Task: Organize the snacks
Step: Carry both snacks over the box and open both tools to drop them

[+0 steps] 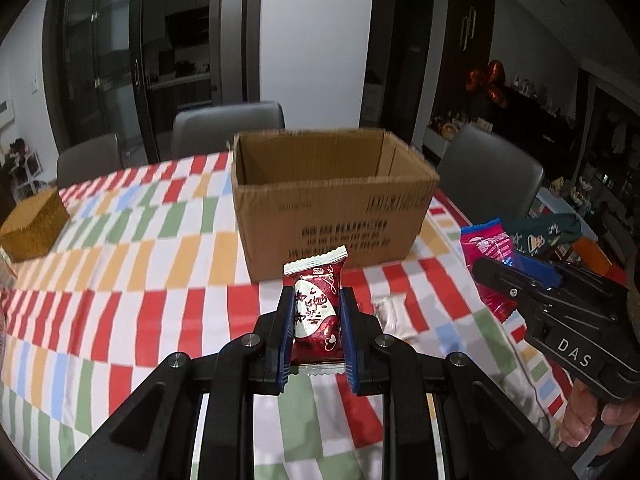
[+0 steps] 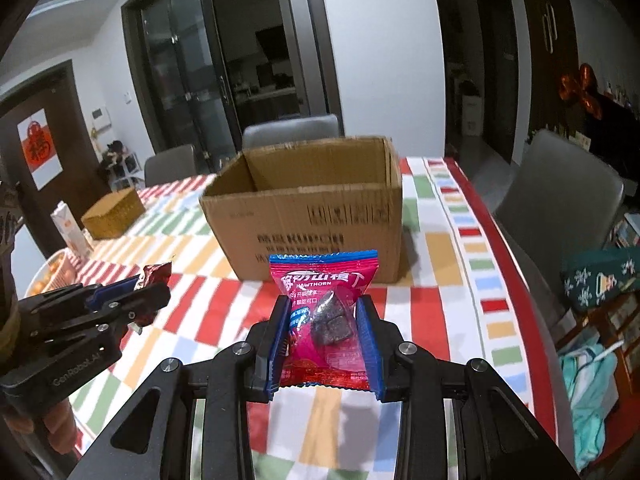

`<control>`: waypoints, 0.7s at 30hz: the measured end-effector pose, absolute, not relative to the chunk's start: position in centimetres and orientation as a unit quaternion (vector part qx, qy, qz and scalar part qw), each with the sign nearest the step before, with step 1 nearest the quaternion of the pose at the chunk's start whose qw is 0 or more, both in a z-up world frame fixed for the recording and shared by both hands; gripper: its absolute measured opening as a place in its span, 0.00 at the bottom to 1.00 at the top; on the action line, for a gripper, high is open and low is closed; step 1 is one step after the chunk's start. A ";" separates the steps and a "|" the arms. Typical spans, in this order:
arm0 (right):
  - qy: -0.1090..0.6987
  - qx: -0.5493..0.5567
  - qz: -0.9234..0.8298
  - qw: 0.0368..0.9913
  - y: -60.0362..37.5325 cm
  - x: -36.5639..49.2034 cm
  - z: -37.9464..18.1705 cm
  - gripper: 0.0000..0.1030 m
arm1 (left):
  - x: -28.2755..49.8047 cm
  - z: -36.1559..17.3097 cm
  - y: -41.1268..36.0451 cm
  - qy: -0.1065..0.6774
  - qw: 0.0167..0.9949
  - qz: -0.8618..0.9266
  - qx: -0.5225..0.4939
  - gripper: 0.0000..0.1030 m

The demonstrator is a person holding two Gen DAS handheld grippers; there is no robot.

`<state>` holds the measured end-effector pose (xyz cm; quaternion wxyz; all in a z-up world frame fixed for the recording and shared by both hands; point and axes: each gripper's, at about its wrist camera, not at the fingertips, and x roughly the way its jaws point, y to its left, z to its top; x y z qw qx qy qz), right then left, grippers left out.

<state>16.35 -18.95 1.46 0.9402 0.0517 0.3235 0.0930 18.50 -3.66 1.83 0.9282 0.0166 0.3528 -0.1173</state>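
Note:
An open cardboard box (image 1: 332,204) stands on the checkered tablecloth (image 1: 120,264), just ahead of both grippers; it also shows in the right wrist view (image 2: 316,216). My left gripper (image 1: 316,304) is shut on a dark red snack packet (image 1: 316,312), held above the table in front of the box. My right gripper (image 2: 323,308) is shut on a pink hawthorn snack packet (image 2: 324,312). In the left wrist view the right gripper (image 1: 492,272) and its pink packet (image 1: 486,246) are at right. In the right wrist view the left gripper (image 2: 152,292) is at left with the red packet (image 2: 154,274).
A clear-wrapped snack (image 1: 390,314) lies on the cloth right of my left gripper. A small woven box (image 1: 34,226) sits far left. A carton (image 2: 70,228) and a bowl of food (image 2: 48,276) stand at the table's left edge. Grey chairs (image 1: 228,124) surround the table.

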 end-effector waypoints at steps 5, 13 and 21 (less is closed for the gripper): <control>0.301 0.051 0.099 0.947 -18.9 17.0 3.5 0.33 | 19.4 3.9 -4.1 0.329 0.937 -0.118 0.027 0.22; 0.273 0.048 0.104 0.955 -18.8 19.1 6.3 0.33 | 21.2 6.7 -4.6 0.296 0.947 -0.118 0.046 0.22; 0.272 0.048 0.112 0.954 -18.5 22.1 7.4 0.33 | 24.2 9.0 -4.9 0.278 0.952 -0.123 0.045 0.22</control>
